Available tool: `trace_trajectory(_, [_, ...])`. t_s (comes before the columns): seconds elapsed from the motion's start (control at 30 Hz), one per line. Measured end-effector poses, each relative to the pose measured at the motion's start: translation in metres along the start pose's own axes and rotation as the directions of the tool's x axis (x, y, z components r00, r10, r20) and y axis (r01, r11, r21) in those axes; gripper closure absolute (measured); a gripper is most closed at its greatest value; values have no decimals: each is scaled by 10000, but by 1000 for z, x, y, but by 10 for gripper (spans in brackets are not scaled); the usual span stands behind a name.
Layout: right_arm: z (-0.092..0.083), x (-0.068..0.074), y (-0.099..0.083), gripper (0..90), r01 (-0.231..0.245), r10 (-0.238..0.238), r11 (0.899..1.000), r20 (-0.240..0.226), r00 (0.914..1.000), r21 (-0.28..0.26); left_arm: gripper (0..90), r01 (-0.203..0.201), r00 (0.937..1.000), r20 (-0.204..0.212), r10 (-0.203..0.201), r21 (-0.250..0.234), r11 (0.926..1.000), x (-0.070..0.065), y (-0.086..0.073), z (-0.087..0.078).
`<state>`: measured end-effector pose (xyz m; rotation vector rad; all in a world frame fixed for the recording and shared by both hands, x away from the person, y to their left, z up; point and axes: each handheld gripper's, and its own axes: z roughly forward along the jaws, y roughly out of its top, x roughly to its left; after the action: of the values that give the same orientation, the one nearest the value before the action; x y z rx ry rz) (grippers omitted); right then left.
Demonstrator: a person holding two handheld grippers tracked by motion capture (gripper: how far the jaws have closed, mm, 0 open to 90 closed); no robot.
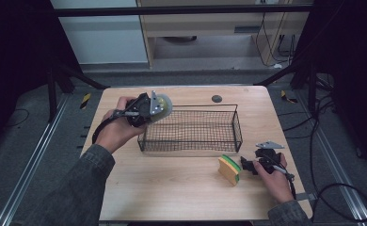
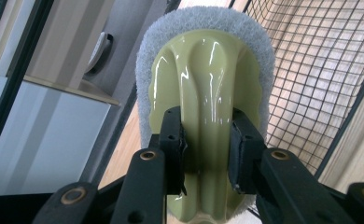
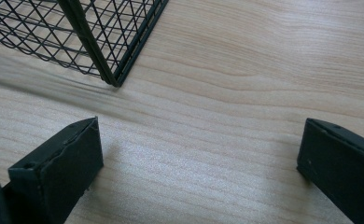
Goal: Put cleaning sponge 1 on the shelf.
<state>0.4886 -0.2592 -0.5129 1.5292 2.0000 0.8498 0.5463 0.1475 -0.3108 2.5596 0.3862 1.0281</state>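
Between left claw jaws: scrub pad, clamped on glossy handle ridge, raised over near-left corner of wire basket. Likely step: drop inside; clear rim first. Right claw wide open, empty, low over tabletop, sponge just beside.

The light wooden counter stands on grey carpet, and everything else sits around it. A small dark round disc lies near its far edge. Beyond it stands a pale wooden cabinet. Black-and-yellow striped tape marks the floor left of it.
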Motion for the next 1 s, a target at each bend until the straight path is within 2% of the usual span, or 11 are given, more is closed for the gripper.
trace_trajectory(0.2, [0, 0, 0, 5, 12, -12, 10000, 24, 10000, 9, 702, -320, 9995, -52, 321, 165, 9994, -1, 5, 10])
trace_trajectory(0.33, [0, 0, 0, 4, 5, -6, 10000, 36, 10000, 10, 702, -258, 9997, 37, 257, 148, 9996, 0, 6, 17])
trace_trajectory(0.77, [0, 0, 0, 4, -22, 22, 10000, 13, 10000, 13, 702, -469, 9983, 372, 459, 258, 9986, -2, 15, 29])
trace_trajectory(0.9, [1, 1, 0, 4, -53, 53, 10000, 52, 10000, 8, 702, -751, 9961, 495, 730, 415, 9963, -6, 17, 34])
trace_trajectory(1.0, [1, 1, 1, 4, -87, 87, 10000, 46, 10000, 2, 701, -706, 9961, 549, 684, 394, 9967, -5, 17, 36])
